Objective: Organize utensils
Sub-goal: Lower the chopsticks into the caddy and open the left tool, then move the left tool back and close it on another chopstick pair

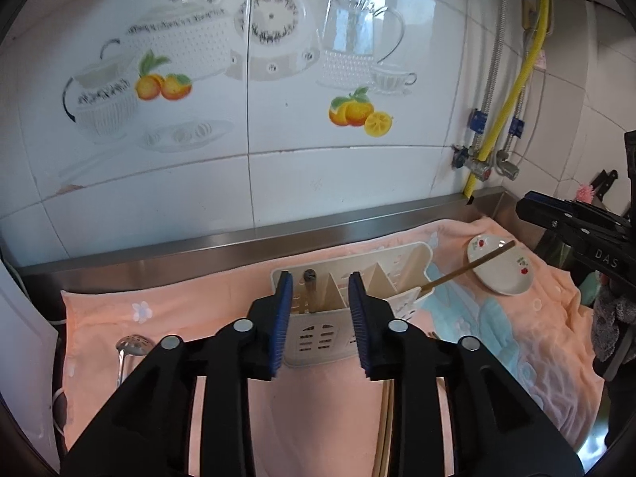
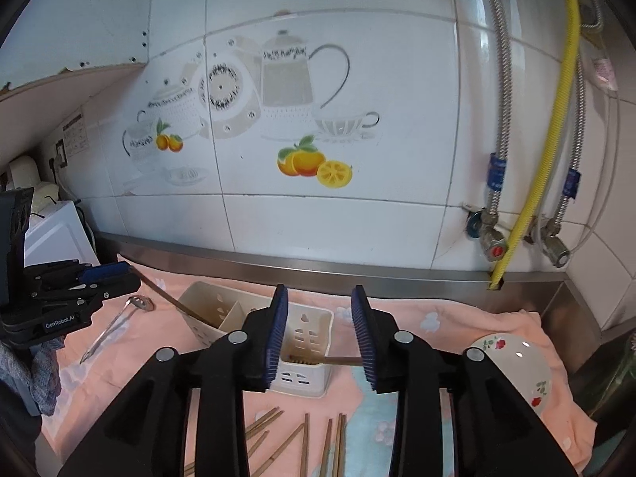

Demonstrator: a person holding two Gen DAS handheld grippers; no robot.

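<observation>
Much of your view is blocked: in the left wrist view the left gripper (image 1: 320, 318) hides the lower front of the cream utensil caddy (image 1: 318, 336) and all but a sliver of the chopsticks on the towel beneath it. In the right wrist view the right gripper (image 2: 320, 336) covers the caddy's middle, so you cannot tell how many compartments it has or what sits in most of them.

Your left gripper points down at the caddy, jaws apart with nothing between the pads. Left of it a slotted spoon (image 1: 133, 348) lies flat on the pink towel (image 1: 198, 310). Just beyond its left pad a handle (image 1: 310, 290) stands upright in the caddy's left compartment. To the right a single chopstick (image 1: 469, 268) leans out of the caddy across a small flowered dish (image 1: 501, 268).

Your right gripper also tilts down, jaws apart and empty. Below it loose chopsticks (image 2: 306, 445) lie scattered on the towel, their near ends cut off by the frame.
</observation>
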